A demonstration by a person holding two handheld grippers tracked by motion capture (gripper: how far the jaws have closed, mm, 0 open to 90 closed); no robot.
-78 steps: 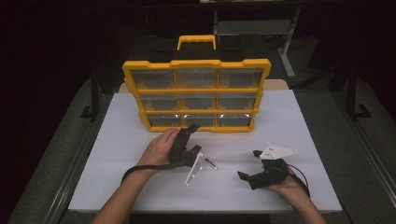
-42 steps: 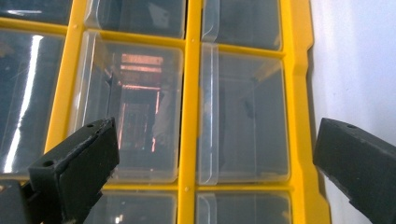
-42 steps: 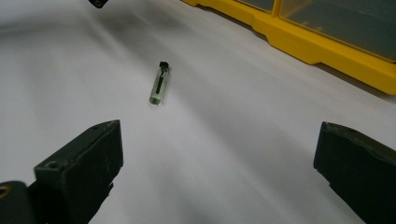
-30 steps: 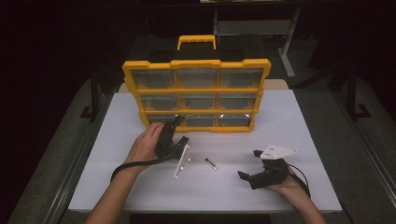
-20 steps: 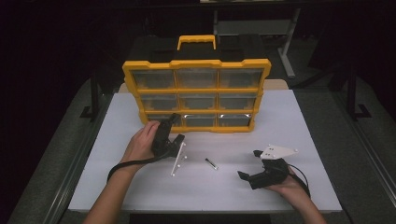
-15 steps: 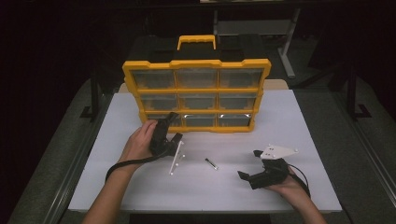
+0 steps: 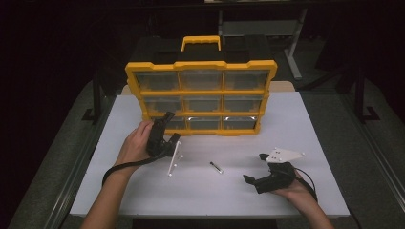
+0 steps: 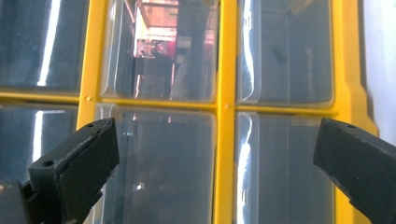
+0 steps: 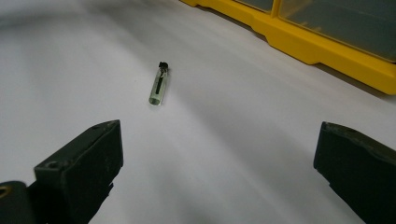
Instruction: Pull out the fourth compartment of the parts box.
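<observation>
A yellow organizer case [image 7: 200, 64] with clear drawers stands upright at the back of the white table [image 7: 305, 124]. My left gripper [image 7: 168, 126] is open and held close in front of the bottom-left drawer [image 7: 167, 121]. In the left gripper view its open jaws frame the clear drawer fronts [image 8: 159, 163] and a yellow divider [image 8: 226, 107], with nothing between them. A small clear vial with a black cap [image 7: 216, 167] lies on the table between the hands. My right gripper [image 7: 254, 168] rests open on the table at the right. It points at the vial [image 9: 159, 86], which lies well ahead of the jaws.
The case has a yellow carry handle [image 7: 200, 42] on top and its base [image 9: 322, 46] runs across the far table. The table's front edge [image 7: 205, 215] is near the forearms. Dark floor and a metal stand [image 7: 293, 52] lie beyond the table.
My left gripper has moved left and forward, from near the vial up to the case's bottom-left drawer. The vial and the right gripper have stayed where they were.
</observation>
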